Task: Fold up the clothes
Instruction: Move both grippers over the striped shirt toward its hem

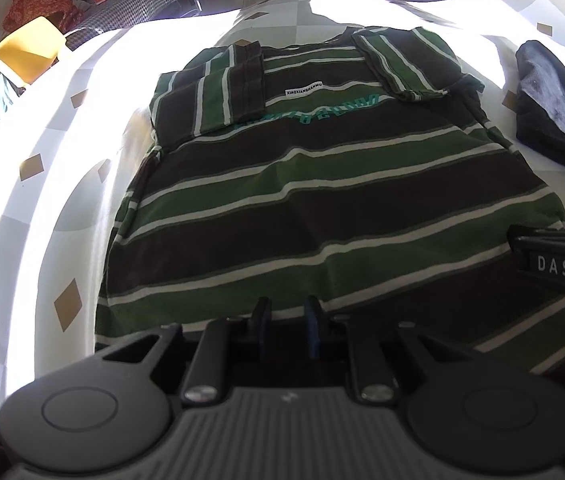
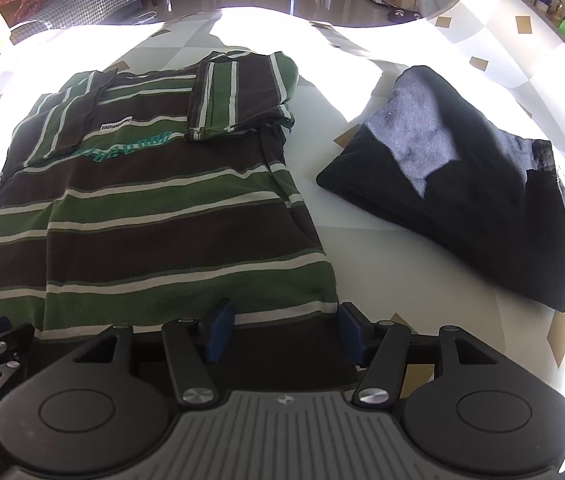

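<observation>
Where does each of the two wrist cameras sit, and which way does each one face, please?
Left wrist: rides on the left gripper at the near hem of the striped shirt, facing along it toward the collar; own fingers close together, right gripper's side at the right edge.
Right wrist: rides on the right gripper at the shirt's near right corner, facing the same way; fingers apart, the folded dark garment to the right.
Shared: the shirt with both sleeves folded in, the dark garment, the patterned tablecloth.

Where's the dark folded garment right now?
In the right wrist view, the dark folded garment lies on the tablecloth, right of the striped shirt.
</observation>
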